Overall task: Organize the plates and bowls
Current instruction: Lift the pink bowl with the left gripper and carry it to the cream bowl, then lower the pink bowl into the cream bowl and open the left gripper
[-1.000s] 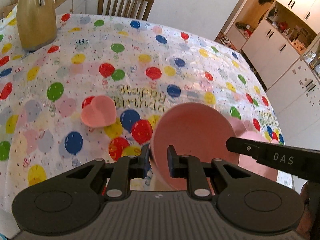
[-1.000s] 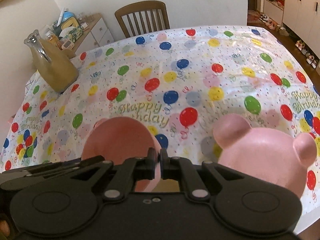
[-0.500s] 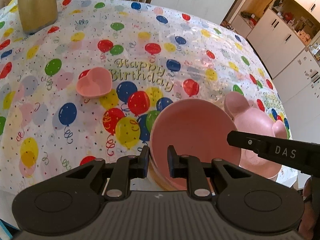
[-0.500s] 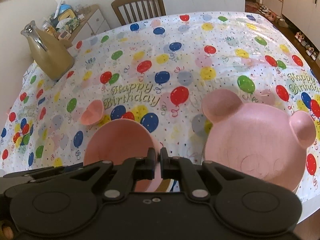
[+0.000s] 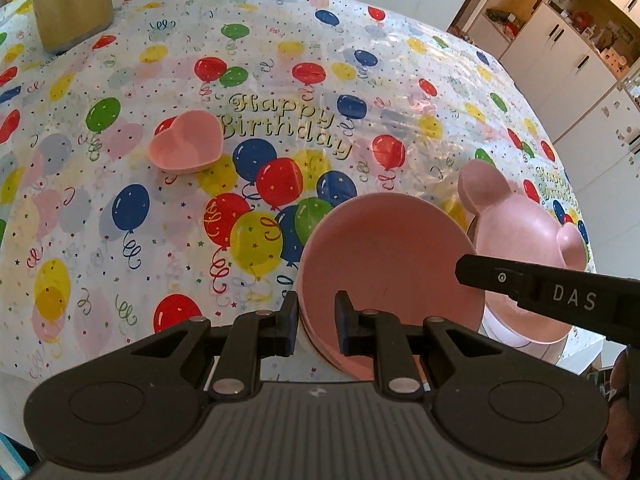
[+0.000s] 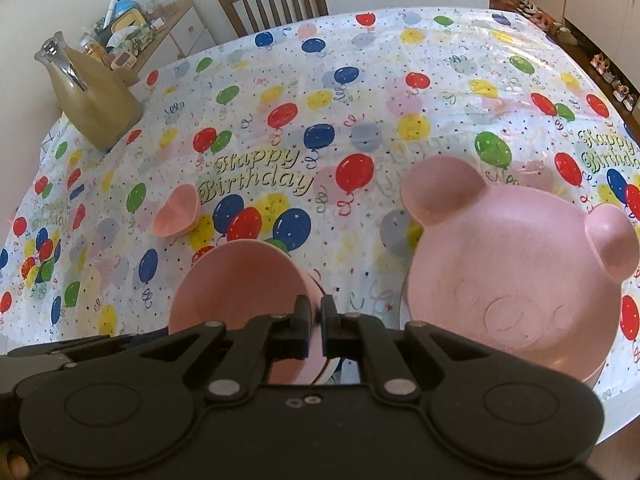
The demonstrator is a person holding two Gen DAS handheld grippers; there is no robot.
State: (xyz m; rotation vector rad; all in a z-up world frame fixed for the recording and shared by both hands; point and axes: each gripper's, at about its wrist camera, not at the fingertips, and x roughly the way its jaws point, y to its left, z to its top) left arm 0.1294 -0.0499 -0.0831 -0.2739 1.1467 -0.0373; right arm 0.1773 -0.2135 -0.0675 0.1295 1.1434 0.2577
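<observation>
Right wrist: my right gripper (image 6: pixel 316 322) and left gripper (image 5: pixel 316 318) both pinch the round bowl (image 5: pixel 390 268); bear plate (image 6: pixel 516 276) and heart bowl (image 6: pixel 176 216) unstacked, so I'm early.

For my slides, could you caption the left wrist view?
Both grippers clamp the round pink bowl by its rim, lifted beside the bear-shaped plate.

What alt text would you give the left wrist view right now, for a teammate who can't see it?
The left gripper grips the near rim of a round pink plastic bowl, whose far rim the right gripper also reaches. A pink bear-shaped plate sits just right of it and a small pink heart-shaped bowl farther left on the balloon-print birthday tablecloth.
</observation>
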